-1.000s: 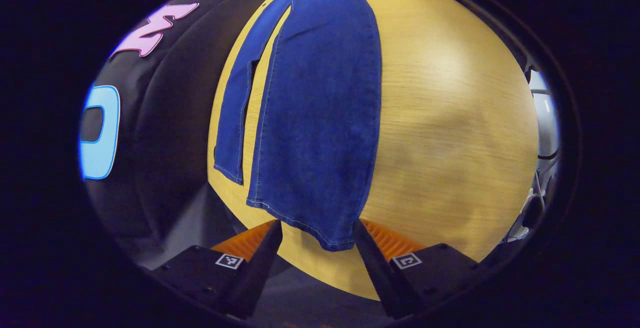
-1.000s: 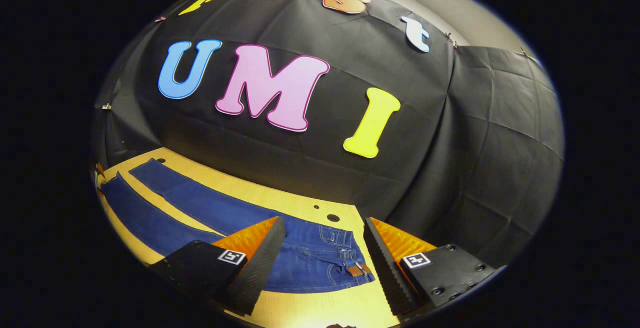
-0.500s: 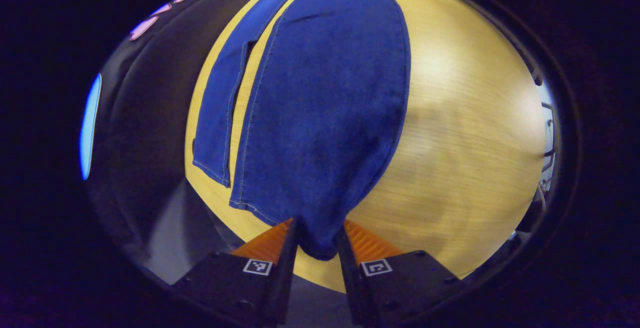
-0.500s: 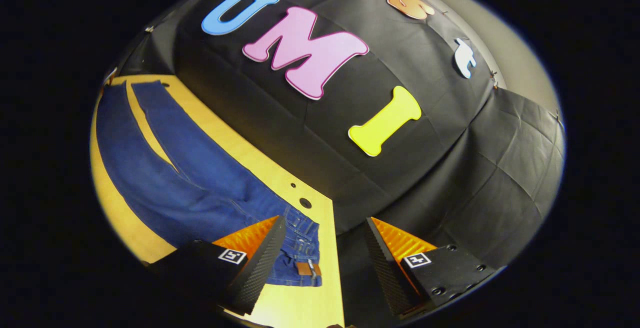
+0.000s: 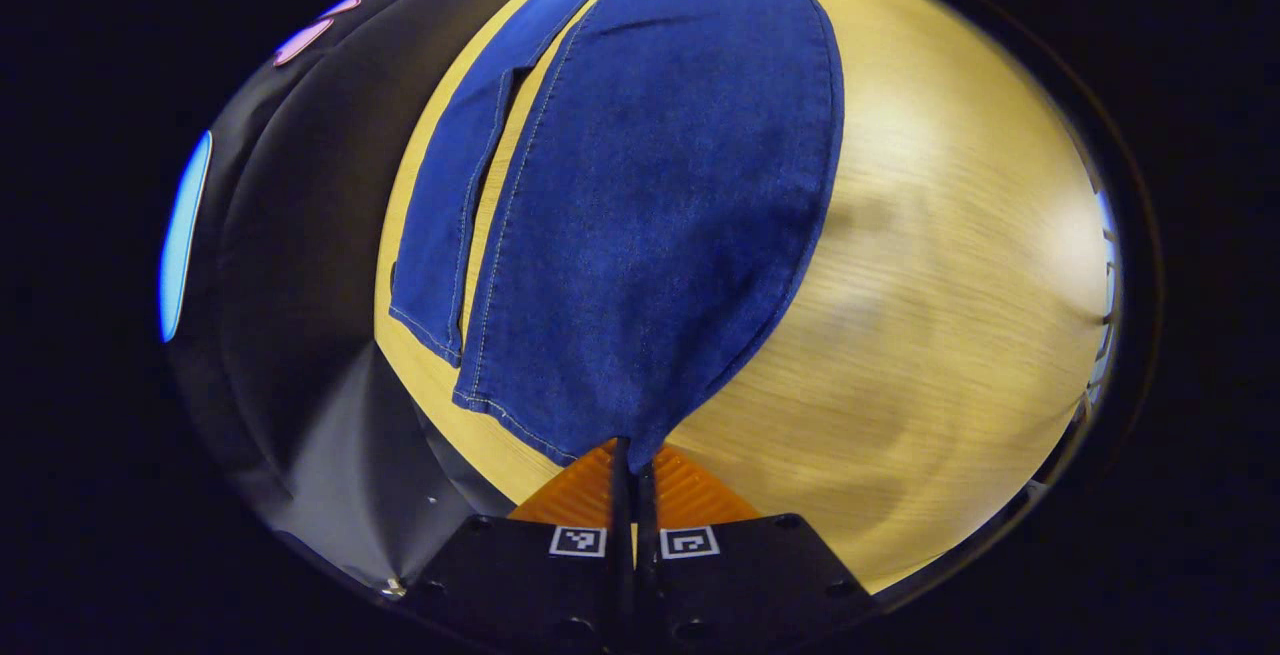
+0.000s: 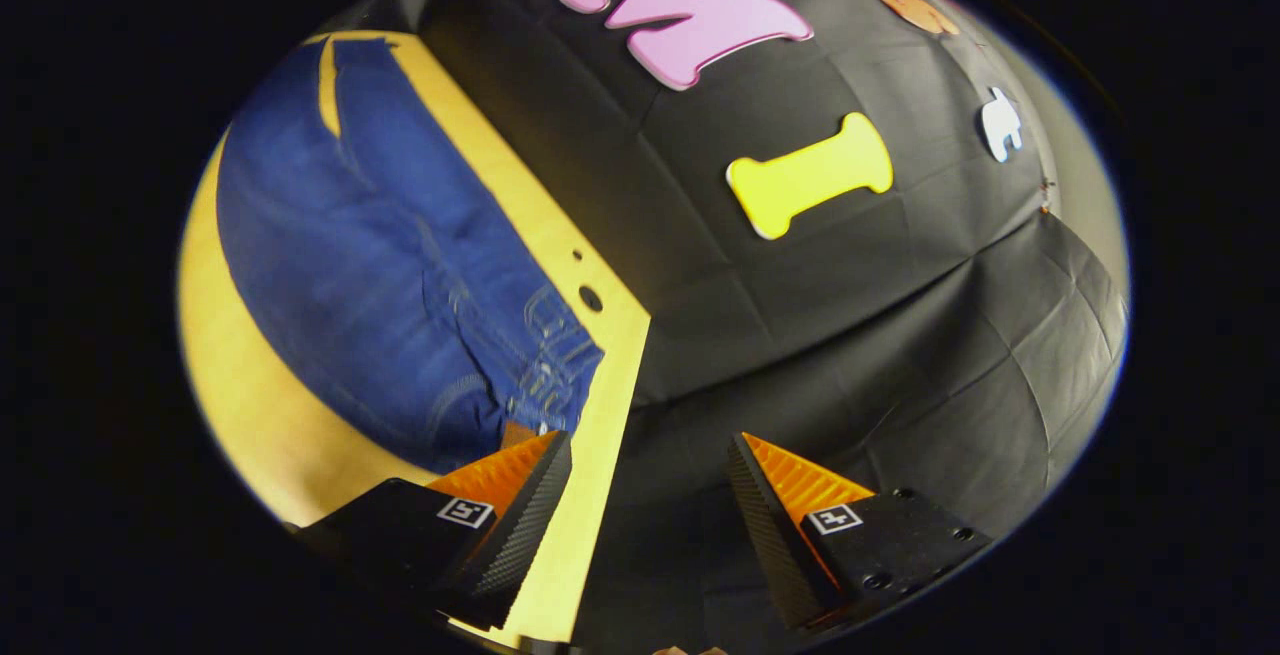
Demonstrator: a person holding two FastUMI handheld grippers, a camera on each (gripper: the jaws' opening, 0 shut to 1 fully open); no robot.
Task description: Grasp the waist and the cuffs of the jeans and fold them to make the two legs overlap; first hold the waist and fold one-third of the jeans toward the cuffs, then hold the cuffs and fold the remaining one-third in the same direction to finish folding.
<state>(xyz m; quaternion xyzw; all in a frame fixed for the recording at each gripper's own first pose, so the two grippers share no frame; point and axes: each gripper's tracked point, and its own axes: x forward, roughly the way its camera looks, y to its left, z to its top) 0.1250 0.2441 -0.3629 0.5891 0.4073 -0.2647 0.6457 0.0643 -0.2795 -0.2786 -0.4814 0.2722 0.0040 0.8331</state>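
Since a second ago: left gripper gone from wide apart to pinched tight on the near cuff of the jeans, fingers pressed together with the hem caught between them. Right gripper swung over toward the waist end, jaws spread as wide as before, nothing between them.

In the left gripper view, nearest: the clamped cuff corner, drawn into a point at the fingertips. Just beyond, the broad near leg running away up the wooden table, flat on the surface. To its left, the second leg (narrower in this view), lying alongside with a thin strip of bare wood between the two, its own hem free. Bare tabletop off to the right.

In the right gripper view, nearest: left finger hovering over the table edge beside the waistband, right finger out past the edge over the black cloth. Contact with the denim not clear from here. Farther off, both legs stretching away to the far left, with two small holes in the wood near the waist.
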